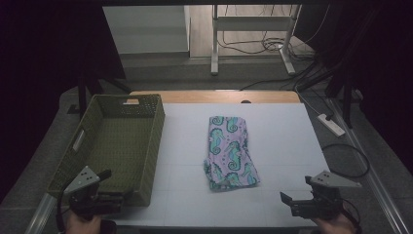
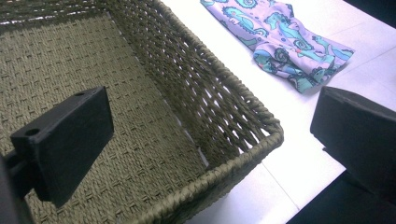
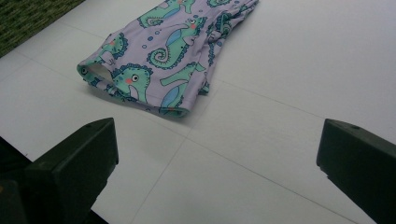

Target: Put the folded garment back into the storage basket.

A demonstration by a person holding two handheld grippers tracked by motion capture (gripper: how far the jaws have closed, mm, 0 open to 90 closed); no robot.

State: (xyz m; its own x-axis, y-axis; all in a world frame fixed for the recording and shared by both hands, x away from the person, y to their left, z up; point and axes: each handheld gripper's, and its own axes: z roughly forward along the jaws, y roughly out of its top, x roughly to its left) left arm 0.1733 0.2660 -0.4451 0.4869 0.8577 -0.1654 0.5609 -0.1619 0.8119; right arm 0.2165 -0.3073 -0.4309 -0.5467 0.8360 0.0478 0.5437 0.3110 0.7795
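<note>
Lying folded mid-table, cloth (image 1: pixel 229 152) sat well clear of basket (image 1: pixel 155 146) at left; left gripper (image 1: pixel 104 187) and right gripper (image 1: pixel 287 201), jaws wide, hovered at near edge.

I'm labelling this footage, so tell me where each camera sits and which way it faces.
High view: above the near edge, looking forward and down at the white table; both hands hold tools.
Left tool view: faces the olive woven basket; black jaws apart.
Right tool view: faces the folded lilac seahorse-print cloth; jaws apart.
All three share the cloth.
</note>
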